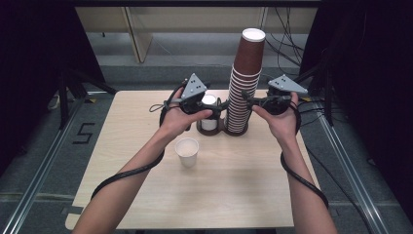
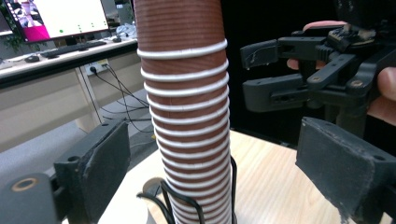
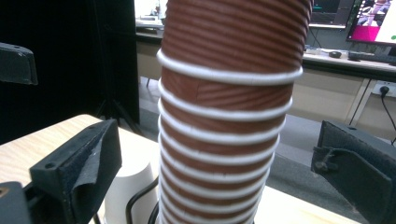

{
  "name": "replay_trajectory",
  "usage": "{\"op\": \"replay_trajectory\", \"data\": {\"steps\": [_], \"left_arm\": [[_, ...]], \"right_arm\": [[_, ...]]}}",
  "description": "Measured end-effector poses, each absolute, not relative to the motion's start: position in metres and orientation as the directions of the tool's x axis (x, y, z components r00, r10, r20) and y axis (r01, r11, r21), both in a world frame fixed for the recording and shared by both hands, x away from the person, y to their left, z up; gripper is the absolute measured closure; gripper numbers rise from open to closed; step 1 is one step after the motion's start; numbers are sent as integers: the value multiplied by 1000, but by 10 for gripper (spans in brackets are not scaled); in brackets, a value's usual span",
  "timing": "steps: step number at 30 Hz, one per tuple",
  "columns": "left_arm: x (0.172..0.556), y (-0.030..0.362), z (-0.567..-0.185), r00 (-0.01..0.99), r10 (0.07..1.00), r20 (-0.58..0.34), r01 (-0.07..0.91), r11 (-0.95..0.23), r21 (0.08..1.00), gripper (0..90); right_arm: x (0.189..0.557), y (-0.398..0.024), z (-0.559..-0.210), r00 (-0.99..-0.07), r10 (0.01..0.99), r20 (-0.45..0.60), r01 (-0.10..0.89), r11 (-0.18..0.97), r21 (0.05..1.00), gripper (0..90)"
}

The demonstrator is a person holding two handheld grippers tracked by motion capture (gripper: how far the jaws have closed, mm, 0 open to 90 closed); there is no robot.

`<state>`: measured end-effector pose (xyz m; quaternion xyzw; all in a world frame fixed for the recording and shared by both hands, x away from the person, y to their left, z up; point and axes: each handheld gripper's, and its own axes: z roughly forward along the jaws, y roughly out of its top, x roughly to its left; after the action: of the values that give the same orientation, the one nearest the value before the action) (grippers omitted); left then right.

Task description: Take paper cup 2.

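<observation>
While held on either side of the tall stack of brown cups [image 1: 242,87], facing inward from left and right: left gripper [image 1: 221,105] and right gripper [image 1: 246,99], each gripped in a hand near the far edge of the table [image 1: 253,195]. Jaws of both spread wide apart, clamping nothing. Seen from the left gripper view, stack of brown cups [image 2: 187,116] standing between the two black pads without touching either, with the right gripper [image 2: 261,74] beyond it, likewise parted. Seen from the right gripper view, same stack [image 3: 224,130] rising between that gripper's own pads, clear gaps on both sides.

Stack seated upright in a black wire holder [image 1: 229,130] near the middle of the far edge, white rims ringed one above another (top cup inverted, white base uppermost). Beside it to the left, in the holder's second ring, a short white cup [image 1: 209,119]; visible low in the right gripper view as well [image 3: 130,191]. Nearer the middle of the table, apart from the holder, a single white paper cup [image 1: 187,152] standing upright and open. Black cable [image 1: 126,174] trailing along the left forearm, another along the right.
</observation>
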<state>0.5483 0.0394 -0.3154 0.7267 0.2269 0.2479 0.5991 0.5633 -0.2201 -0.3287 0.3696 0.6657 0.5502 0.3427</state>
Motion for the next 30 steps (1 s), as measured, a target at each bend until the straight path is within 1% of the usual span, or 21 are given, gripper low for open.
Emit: {"op": "replay_trajectory", "data": {"steps": [5, 6, 8, 10, 16, 18, 19, 21, 23, 30], "left_arm": [[556, 32, -303, 776, 625, 86, 23, -164, 986, 99], [558, 31, -301, 775, 626, 84, 24, -161, 987, 99], [563, 28, -296, 776, 626, 79, 22, -152, 988, 99], [568, 26, -291, 775, 629, 65, 27, -136, 990, 101], [583, 15, -276, 770, 634, 69, 17, -129, 992, 106], [587, 10, -271, 769, 637, 59, 18, -114, 993, 106], [588, 9, -270, 769, 636, 60, 16, -114, 993, 106], [590, 8, -269, 770, 636, 53, 18, -105, 994, 107], [591, 7, -269, 770, 636, 50, 17, -98, 995, 106], [600, 9, -284, 769, 638, 45, 26, -100, 995, 101]], "right_arm": [[574, -219, -323, -488, 872, -49, 122, 124, 985, 6], [574, -219, -322, -484, 874, -31, 136, 110, 985, 6], [578, -220, -321, -489, 871, -47, 115, 118, 986, 6], [579, -221, -320, -495, 868, -41, 124, 118, 985, 5], [582, -221, -318, -502, 863, -61, 113, 136, 984, 5], [582, -220, -317, -504, 862, -46, 118, 122, 985, 6], [583, -219, -317, -509, 860, -38, 120, 114, 986, 6], [584, -221, -315, -510, 858, -60, 102, 129, 986, 6], [583, -222, -312, -515, 856, -44, 106, 114, 988, 6], [582, -234, -290, -517, 855, -46, 69, 95, 993, 10]]}}
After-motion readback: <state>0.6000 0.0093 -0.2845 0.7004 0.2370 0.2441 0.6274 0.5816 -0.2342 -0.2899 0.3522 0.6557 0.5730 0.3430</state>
